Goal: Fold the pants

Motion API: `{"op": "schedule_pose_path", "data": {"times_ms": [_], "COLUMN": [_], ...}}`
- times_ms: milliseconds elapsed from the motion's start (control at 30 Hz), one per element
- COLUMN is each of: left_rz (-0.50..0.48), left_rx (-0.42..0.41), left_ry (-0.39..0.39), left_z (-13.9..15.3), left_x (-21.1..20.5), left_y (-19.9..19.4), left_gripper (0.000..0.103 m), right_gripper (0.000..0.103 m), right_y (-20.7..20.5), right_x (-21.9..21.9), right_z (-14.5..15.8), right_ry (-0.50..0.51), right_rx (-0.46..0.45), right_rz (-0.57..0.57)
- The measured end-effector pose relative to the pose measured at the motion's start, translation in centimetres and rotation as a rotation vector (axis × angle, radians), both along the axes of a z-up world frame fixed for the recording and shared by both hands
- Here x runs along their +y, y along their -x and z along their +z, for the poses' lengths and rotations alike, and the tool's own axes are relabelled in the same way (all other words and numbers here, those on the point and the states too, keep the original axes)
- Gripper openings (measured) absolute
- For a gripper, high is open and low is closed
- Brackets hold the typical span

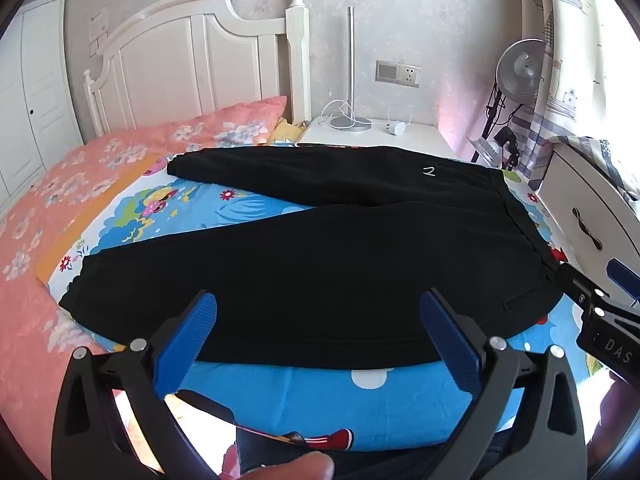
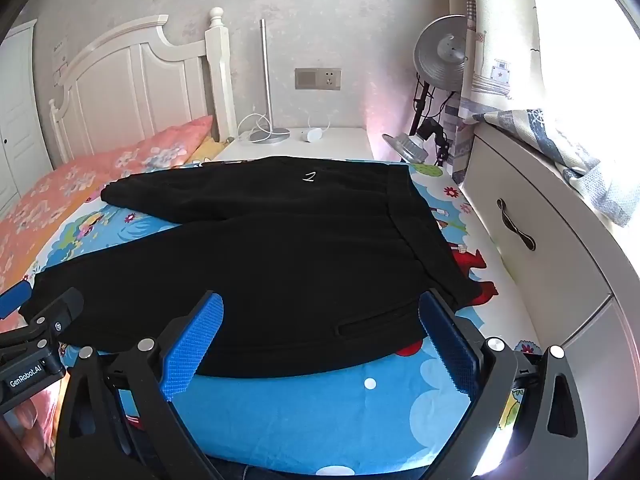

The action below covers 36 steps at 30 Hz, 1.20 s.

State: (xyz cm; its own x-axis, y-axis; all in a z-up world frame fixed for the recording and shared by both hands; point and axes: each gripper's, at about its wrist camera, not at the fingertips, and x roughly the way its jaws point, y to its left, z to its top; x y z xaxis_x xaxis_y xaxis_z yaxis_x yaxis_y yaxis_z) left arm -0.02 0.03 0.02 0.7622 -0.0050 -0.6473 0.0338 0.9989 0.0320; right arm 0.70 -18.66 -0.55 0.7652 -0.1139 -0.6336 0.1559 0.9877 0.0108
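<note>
On bed, over blue cartoon sheet: black pants spread flat, legs splayed left, waistband right, no fold made yet. Whole task remains, judging by layout. Left gripper spread wide, empty, hovering at near leg's edge. Right gripper likewise spread, empty, near pocket by waistband. Neither touching cloth.

Wardrobe cropped at left edge
</note>
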Motion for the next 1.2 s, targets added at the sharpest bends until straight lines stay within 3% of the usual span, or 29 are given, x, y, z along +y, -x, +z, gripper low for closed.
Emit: {"op": "schedule_pose_path", "data": {"times_ms": [1200], "left_rz": [-0.017], "left_rx": [0.009], "left_ry": [0.02], "left_z": [0.16], "left_x": [-0.05], "left_y": [-0.17], "left_gripper": [0.101], "right_gripper": [0.095], "right_y": [0.05], "right_x": [-0.05], "right_z": [0.01], "right_ry": [0.002], "right_rx": [-0.004], "right_rz": [-0.002]}}
